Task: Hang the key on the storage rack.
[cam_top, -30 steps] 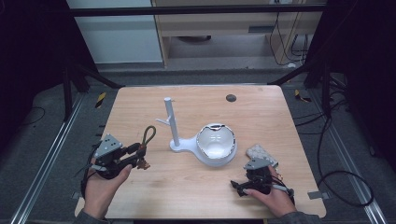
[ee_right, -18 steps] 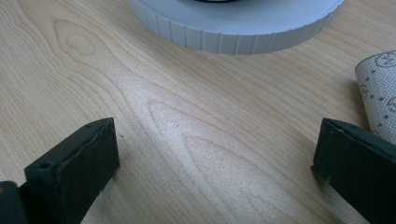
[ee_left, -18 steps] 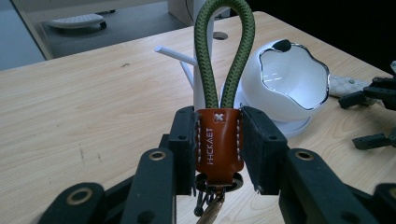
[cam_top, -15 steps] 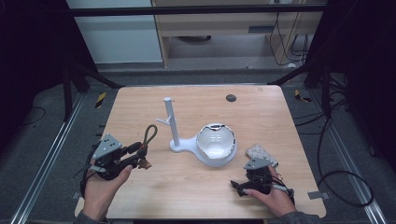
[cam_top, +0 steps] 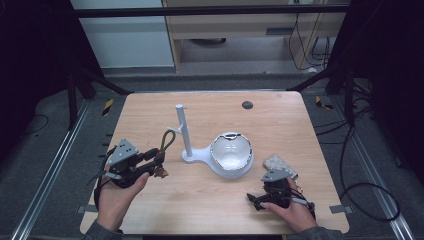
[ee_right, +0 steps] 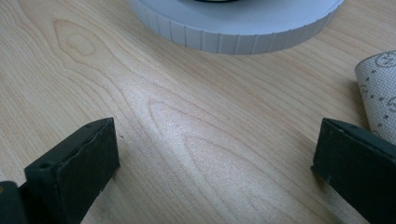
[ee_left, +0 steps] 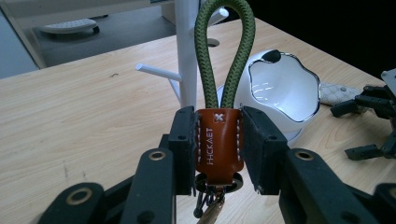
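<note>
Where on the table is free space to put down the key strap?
The far strip of the table behind the white stand, up to the dark disc, is bare, as is the near middle between the left gripper and right gripper. Around the bowl and patterned pouch it is crowded.

Table (cam_top: pixel 150 115): light wood top with rounded corners, grain plain under my right claw's camera. A small dark round spot (cam_top: pixel 247 104) sits near the far edge. Resting on it near the centre: a white stand (cam_top: pixel 186 145), its upright post with side pegs rising from a base that runs into a white dish (cam_top: pixel 231 153) with a shiny rim. Just right of the dish lies a pale patterned pouch (cam_top: pixel 277 162).
</note>
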